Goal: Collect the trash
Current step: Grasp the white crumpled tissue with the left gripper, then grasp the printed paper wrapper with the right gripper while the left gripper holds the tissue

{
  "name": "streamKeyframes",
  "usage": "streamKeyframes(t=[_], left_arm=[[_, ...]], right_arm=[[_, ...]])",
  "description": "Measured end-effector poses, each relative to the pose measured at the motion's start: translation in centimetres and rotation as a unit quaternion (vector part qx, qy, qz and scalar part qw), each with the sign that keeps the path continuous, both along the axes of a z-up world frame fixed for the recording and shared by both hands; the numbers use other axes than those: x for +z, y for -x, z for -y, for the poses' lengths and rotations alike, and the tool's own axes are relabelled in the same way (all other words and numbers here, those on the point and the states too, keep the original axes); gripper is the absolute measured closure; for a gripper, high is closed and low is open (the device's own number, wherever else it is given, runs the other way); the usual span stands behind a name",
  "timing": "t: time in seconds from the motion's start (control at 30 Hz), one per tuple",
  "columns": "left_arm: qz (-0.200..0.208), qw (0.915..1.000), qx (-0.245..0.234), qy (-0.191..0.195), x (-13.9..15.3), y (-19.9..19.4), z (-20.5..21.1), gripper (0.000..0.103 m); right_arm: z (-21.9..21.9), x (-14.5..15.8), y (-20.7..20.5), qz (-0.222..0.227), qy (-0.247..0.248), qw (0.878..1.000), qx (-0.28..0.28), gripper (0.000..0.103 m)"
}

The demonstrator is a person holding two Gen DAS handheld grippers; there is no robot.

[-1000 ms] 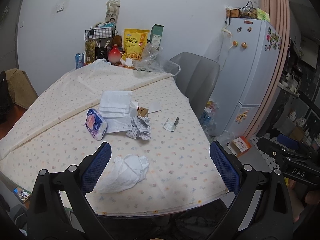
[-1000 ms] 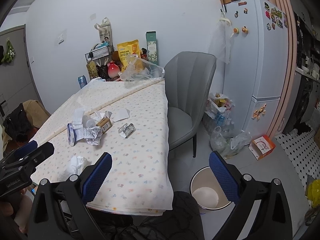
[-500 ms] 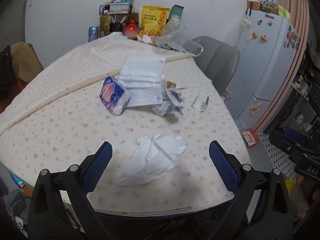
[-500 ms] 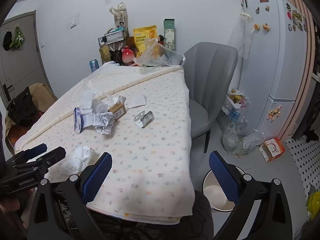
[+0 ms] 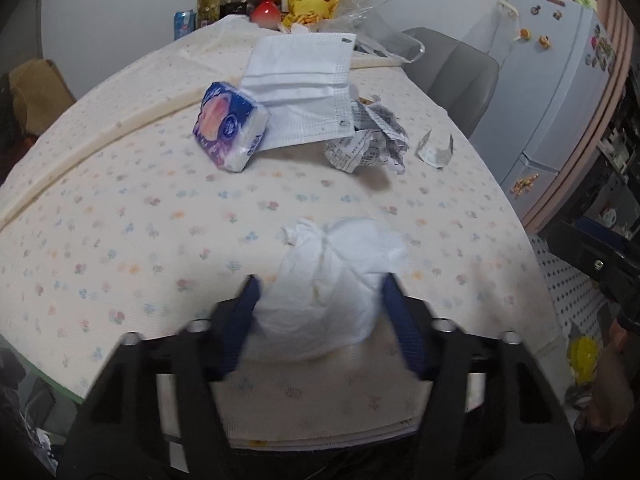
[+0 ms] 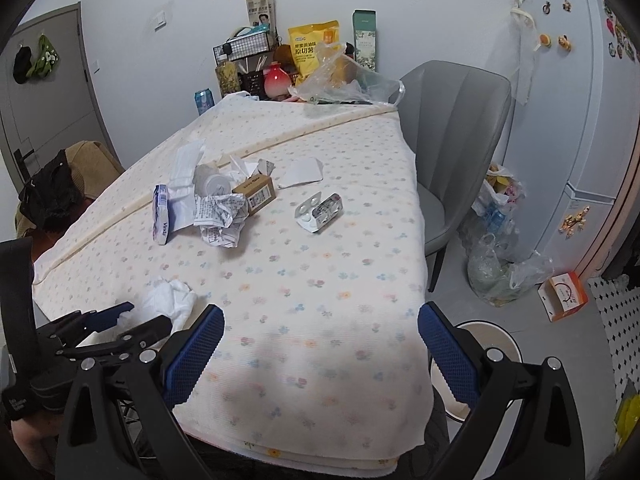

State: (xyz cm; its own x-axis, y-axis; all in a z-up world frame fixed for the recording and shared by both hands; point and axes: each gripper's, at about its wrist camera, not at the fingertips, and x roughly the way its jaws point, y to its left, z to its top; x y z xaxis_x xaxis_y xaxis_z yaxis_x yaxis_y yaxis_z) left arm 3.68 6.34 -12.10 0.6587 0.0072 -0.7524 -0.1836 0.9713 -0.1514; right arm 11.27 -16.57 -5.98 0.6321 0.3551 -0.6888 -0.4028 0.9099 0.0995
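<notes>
A crumpled white tissue (image 5: 332, 280) lies near the front edge of the table. My left gripper (image 5: 320, 304) has its blue pads on both sides of it, closing on the tissue; it also shows in the right wrist view (image 6: 128, 320) around the tissue (image 6: 168, 300). Farther back lie a crumpled printed paper (image 5: 368, 144), a white face mask (image 5: 304, 88), a tissue pack (image 5: 230, 126), a blister pack (image 6: 320, 212) and a small brown box (image 6: 256, 192). My right gripper (image 6: 320, 344) is open and empty over the table's front edge. A white bin (image 6: 486, 340) stands on the floor.
A grey chair (image 6: 452, 128) stands at the table's right side, a fridge (image 6: 576, 100) beyond it. Plastic bags (image 6: 500, 264) and a small carton (image 6: 564, 296) lie on the floor. Snack bags, bottles and a wire basket (image 6: 248, 46) crowd the far end of the table.
My left gripper has moved forward and down to the crumpled tissue and its jaws have narrowed around it. My right gripper has moved closer over the table, still open.
</notes>
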Motion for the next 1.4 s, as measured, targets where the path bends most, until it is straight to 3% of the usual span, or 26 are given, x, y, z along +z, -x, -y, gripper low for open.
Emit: streamKeyframes(t=[0.07,0.13,0.37,0.83,0.93,1.0,1.1,1.3,1.4], left_arm=[[-0.002,1.0000,0.000,0.001,0.0,-0.2,-0.1,0.085],[0.000,0.9999,0.006,0.009,0.2,-0.3,-0.5,0.089],[0.016,0.9991,0.039,0.000,1.6,-0.4,-2.6,0.089],[0.023,0.9965,0.080,-0.002,2.3,-1.0,-6.3,0.089],[0.022,0.9966,0.080,0.004,2.2,-1.3,-6.6,0.089],[0.021,0.9967,0.078,0.005,2.1,-1.5,-6.7,0.089],[0.021,0.9969,0.076,0.006,2.0,-1.7,-6.6,0.089],[0.026,0.9971,0.071,0.005,2.4,-1.7,-6.2,0.089],[0.032,0.9973,0.066,0.003,2.9,-1.8,-5.6,0.089]], right_arm=[[-0.3,-0.2,-0.3,-0.006,-0.003,1.000,0.007,0.010],[-0.7,-0.3,-0.7,-0.010,-0.010,1.000,0.019,0.016],[-3.7,0.2,-1.7,-0.004,-0.012,0.998,0.064,0.024],[-10.7,-0.6,-6.0,-0.022,-0.011,0.993,0.116,0.028],[-11.4,-1.2,-6.8,-0.031,-0.008,0.992,0.122,0.039],[-11.8,-1.8,-7.3,-0.046,-0.013,0.990,0.133,0.061],[-11.9,-2.7,-7.8,-0.074,-0.023,0.986,0.145,0.086],[-10.2,-1.9,-7.1,-0.070,-0.056,0.984,0.151,0.095],[-9.3,-1.2,-6.4,-0.059,-0.056,0.986,0.144,0.095]])
